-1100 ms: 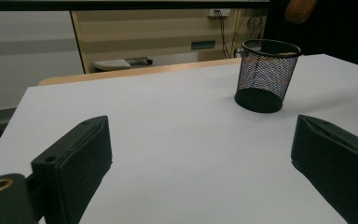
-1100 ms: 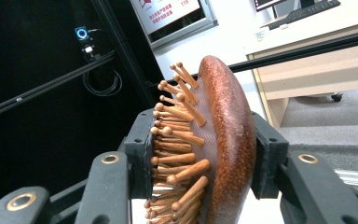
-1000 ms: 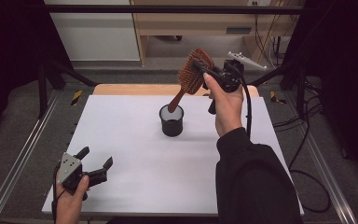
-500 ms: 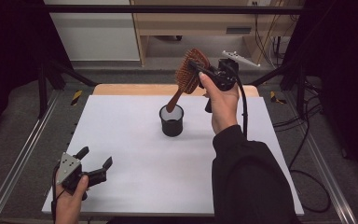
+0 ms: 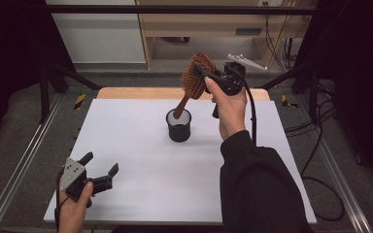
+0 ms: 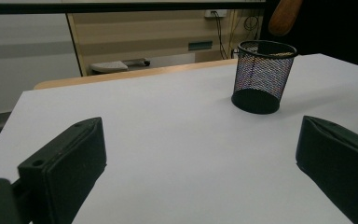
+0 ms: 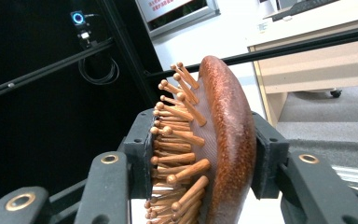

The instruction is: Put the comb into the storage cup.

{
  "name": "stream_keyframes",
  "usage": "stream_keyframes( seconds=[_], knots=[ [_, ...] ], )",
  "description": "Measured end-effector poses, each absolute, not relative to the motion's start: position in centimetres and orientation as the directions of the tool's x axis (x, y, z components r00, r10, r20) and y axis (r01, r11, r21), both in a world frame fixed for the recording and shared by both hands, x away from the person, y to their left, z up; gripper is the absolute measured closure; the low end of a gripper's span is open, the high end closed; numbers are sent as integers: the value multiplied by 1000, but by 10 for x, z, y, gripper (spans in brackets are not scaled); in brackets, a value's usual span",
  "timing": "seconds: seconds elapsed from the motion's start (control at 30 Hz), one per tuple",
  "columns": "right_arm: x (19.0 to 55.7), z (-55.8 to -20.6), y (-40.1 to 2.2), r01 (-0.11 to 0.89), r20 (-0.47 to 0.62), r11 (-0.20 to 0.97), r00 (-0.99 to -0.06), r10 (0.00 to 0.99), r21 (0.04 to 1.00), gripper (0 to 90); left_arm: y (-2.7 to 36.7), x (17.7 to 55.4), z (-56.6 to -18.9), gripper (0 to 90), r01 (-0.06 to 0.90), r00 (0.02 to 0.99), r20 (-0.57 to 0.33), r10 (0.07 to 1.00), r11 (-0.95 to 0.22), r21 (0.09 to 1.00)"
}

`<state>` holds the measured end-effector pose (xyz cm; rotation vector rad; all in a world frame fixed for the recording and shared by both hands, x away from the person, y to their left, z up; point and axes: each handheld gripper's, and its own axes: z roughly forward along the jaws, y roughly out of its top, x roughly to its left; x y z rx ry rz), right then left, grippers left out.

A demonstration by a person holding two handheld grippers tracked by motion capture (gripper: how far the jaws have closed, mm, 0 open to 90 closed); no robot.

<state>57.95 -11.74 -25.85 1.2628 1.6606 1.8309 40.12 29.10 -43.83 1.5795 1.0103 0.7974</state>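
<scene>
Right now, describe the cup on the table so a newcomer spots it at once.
On the white table, look a little beyond the middle, toward the wooden strip at the far edge. There stands a small black wire-mesh cup, upright, round and open-topped. A wooden hairbrush, clamped in the right tool, has its handle tip at the cup's rim.

My right gripper [image 5: 201,77] was raised at the far side, jaws clamped on the wooden hairbrush [image 5: 194,80]. My left gripper [image 5: 98,165] rested near-left, low, jaws spread wide.
</scene>
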Motion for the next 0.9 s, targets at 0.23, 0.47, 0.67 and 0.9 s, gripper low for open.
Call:
stream_keyframes(
  seconds=[0.23,0.47,0.67,0.9],
  knots=[
    [586,-264,-112,297,372,-245,-524,767,923,519,289,401,-439,23,208,429,-3,903,-95,974],
    [597,-275,-103,317,355,-213,-506,786,924,518,289,401,-439,24,206,430,-3,903,-96,974],
    [602,-283,-98,326,333,-182,-500,800,928,517,289,401,-439,25,205,432,1,902,-99,974],
    [609,-294,-93,340,332,-174,-489,806,924,517,289,401,-439,26,206,433,-3,902,-95,974]
  ],
)
